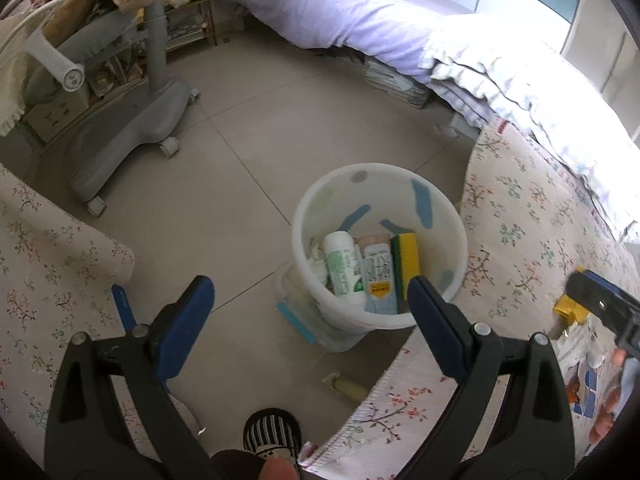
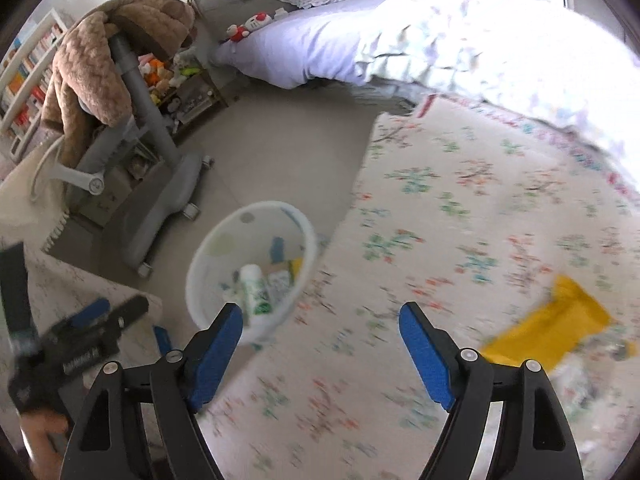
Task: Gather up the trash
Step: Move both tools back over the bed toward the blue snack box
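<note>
A white trash bin (image 1: 448, 216) stands on the tiled floor at the edge of a floral rug (image 1: 520, 208); it also shows in the right wrist view (image 2: 208, 252). It holds a white-green bottle (image 1: 340, 264), a carton (image 1: 378, 276) and a yellow-green sponge (image 1: 406, 264). My left gripper (image 1: 310, 294) is open and empty, just in front of the bin. My right gripper (image 2: 320, 320) is open and empty above the rug; it also shows in the left wrist view (image 1: 600, 304). A yellow wrapper (image 2: 556, 328) lies on the rug to its right. Printed packaging (image 1: 580, 352) lies near it.
A grey wheeled chair base (image 1: 132, 132) stands to the left. A bed with purple sheet (image 1: 352, 12) is behind. A small yellowish scrap (image 1: 348, 386) lies on the floor by the rug edge. A second rug piece (image 1: 44, 260) is at the left.
</note>
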{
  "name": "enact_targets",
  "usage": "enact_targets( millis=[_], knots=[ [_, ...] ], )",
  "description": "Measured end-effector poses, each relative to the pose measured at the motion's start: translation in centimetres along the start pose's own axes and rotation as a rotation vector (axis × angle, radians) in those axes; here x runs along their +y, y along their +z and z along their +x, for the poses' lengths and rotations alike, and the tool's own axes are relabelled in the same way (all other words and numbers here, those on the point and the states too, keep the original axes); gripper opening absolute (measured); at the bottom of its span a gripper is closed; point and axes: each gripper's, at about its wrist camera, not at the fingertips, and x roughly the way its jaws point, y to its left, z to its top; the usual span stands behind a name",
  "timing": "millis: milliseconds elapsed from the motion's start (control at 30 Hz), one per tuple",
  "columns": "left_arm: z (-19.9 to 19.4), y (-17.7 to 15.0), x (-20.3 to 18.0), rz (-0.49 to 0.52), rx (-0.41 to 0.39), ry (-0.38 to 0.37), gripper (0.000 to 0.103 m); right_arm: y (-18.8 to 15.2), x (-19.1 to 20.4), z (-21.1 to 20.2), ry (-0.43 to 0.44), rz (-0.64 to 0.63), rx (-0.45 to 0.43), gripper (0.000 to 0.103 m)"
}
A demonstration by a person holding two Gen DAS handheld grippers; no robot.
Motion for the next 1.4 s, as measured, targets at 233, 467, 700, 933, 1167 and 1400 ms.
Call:
enact_targets(
  millis=[233,467,700,933,1167,1400],
  knots=[
    [-0.9,-0.7,-2.6,0.056,0.003,-0.048,0.097,-3.1,-4.5,-5.6,-0.067,-0.001,-0.012,0.083],
    [-2.1,-2.0,-5.6,0.109,0.03,-0.141,0.097,-6.8,-9.4,-9.2,-0.143,0.049,0.005,0.083],
    [-2.2,-3.5,-8.3,0.164,0.062,-0.165,0.097,-10.1,-12.8,-9.6,-0.174,0.132,0.056,0.083],
    [-2.2,-4.9,-10.4,0.228,0.078,-0.166,0.097,-12.0,-13.9,-8.2,-0.17,0.215,0.105,0.083],
    [-1.9,-5.8,-11.6,0.273,0.089,-0.155,0.097,-12.6,-12.6,-7.5,-0.177,0.191,0.111,0.085],
    [-1.6,-6.6,-12.2,0.285,0.109,-0.153,0.097,-13.5,-12.1,-6.4,-0.205,0.13,0.151,0.085]
  ],
)
